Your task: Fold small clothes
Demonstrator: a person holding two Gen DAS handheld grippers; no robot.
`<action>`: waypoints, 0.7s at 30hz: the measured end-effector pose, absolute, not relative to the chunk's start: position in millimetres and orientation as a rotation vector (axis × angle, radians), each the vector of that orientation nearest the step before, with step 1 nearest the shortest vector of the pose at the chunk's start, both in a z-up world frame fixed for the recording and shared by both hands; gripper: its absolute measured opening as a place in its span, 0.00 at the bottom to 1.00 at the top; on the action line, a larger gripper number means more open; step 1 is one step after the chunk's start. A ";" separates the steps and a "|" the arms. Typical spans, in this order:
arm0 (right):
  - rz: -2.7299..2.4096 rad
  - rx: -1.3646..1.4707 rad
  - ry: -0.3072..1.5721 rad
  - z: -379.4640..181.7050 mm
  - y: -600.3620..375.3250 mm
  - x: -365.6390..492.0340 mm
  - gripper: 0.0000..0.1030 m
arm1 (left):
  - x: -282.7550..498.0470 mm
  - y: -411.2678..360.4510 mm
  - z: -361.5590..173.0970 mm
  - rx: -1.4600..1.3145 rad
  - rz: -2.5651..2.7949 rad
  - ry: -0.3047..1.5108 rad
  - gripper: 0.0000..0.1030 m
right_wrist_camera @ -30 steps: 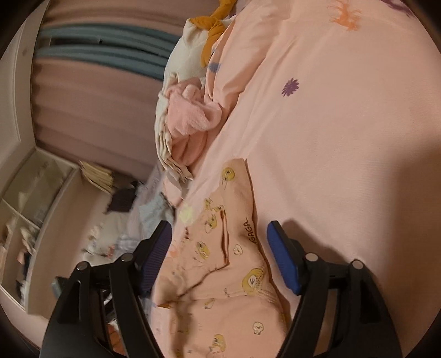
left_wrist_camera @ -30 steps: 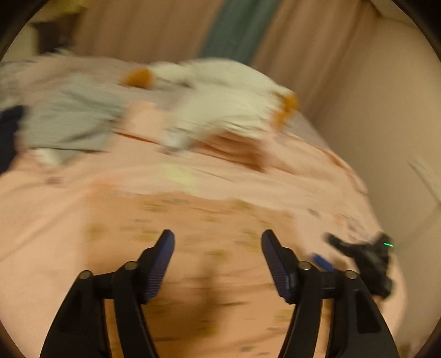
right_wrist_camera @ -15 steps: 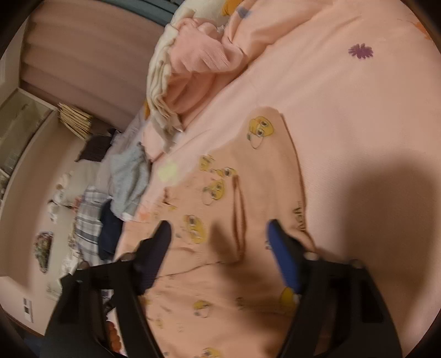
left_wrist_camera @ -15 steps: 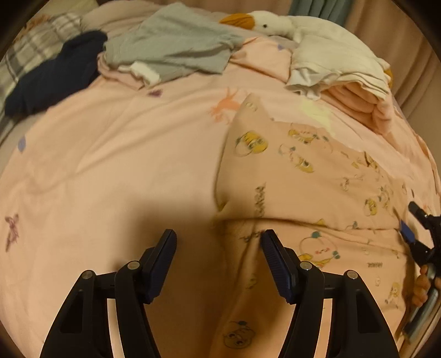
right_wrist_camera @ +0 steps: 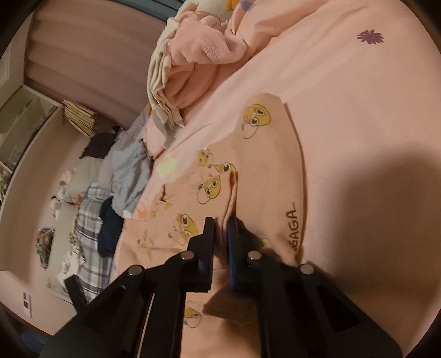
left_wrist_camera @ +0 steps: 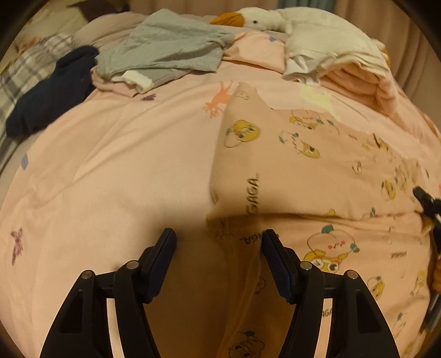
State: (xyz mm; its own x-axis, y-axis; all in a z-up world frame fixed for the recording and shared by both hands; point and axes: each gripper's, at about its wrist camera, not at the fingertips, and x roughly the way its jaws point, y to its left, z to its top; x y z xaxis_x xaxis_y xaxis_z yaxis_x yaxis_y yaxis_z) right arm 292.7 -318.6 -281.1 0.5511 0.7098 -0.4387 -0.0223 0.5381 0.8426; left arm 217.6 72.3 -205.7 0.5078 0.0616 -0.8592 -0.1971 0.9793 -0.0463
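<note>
A small pink garment printed with yellow cartoon chicks lies on the pink bed cover, its upper part folded over. It also shows in the right wrist view. My left gripper is open, hovering over the garment's left edge near the fold. My right gripper is shut on a raised ridge of the garment's cloth. The right gripper's tip shows at the right edge of the left wrist view.
A grey garment, a dark navy one and a plaid cloth lie at the bed's far left. A stack of folded white and pink clothes and a plush goose sit at the far right. A wall shelf stands beyond the bed.
My right gripper has closed from wide open onto a ridge of the garment. My left gripper has swung down and moved closer over the garment's left edge, still open.
</note>
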 end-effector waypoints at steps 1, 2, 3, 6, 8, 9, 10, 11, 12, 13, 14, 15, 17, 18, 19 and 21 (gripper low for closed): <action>0.515 0.930 0.873 -280.6 -322.1 291.6 0.06 | 217.8 76.0 -205.8 -0.162 0.161 1.023 0.64; 0.522 0.957 0.855 -279.8 -325.9 290.5 0.05 | 218.8 77.7 -205.8 -0.167 0.166 1.018 0.63; 0.531 0.984 0.829 -277.7 -330.7 288.7 0.05 | 217.7 79.1 -205.9 -0.163 0.170 1.012 0.63; 0.544 1.028 0.734 -265.3 -343.7 280.8 0.03 | 216.4 75.8 -205.8 -0.117 0.183 1.004 0.63; 0.550 1.035 0.683 -255.6 -352.0 275.5 0.02 | 216.8 73.8 -204.8 -0.102 0.209 1.012 0.63; 0.539 1.031 0.665 -251.1 -357.4 272.7 0.02 | 217.1 73.2 -203.9 -0.097 0.229 1.020 0.63; 0.526 1.030 0.652 -248.5 -361.6 270.8 0.02 | 217.3 72.1 -202.9 -0.090 0.245 1.026 0.63; 0.524 1.026 0.641 -246.9 -366.5 269.1 0.02 | 218.0 70.6 -202.0 -0.077 0.254 1.031 0.63; 0.534 1.018 0.655 -247.1 -366.3 270.3 0.04 | 218.4 69.4 -202.1 -0.063 0.258 1.032 0.63; 0.549 1.007 0.698 -248.9 -363.4 273.8 0.07 | 218.9 67.5 -202.5 -0.043 0.259 1.030 0.63; 0.549 0.999 0.763 -253.1 -360.0 277.9 0.07 | 218.9 66.1 -203.4 -0.028 0.258 1.027 0.63; 0.523 0.999 0.827 -258.6 -354.8 282.5 0.08 | 219.0 65.2 -204.6 -0.015 0.258 1.024 0.63; 0.521 0.985 0.909 -265.3 -343.1 287.5 0.15 | 219.0 66.0 -205.6 -0.016 0.257 1.023 0.64; 0.524 0.944 0.974 -267.7 -334.4 290.1 0.27 | 219.1 67.3 -205.6 -0.025 0.260 1.027 0.65; 0.491 0.897 1.042 -269.3 -326.8 291.8 0.33 | 219.5 70.0 -205.8 -0.045 0.262 1.034 0.66; 0.468 0.900 1.048 -269.2 -323.5 291.2 0.39 | 220.5 78.7 -206.7 -0.109 0.254 1.046 0.67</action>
State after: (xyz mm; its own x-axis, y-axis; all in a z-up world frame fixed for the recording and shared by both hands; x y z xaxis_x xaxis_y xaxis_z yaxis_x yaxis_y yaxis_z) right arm 291.2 -323.5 -269.2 0.4500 0.7123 -0.5387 0.0750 0.5709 0.8176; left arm 220.5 78.7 -206.7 0.4751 0.1556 -0.8660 -0.2590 0.9654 0.0314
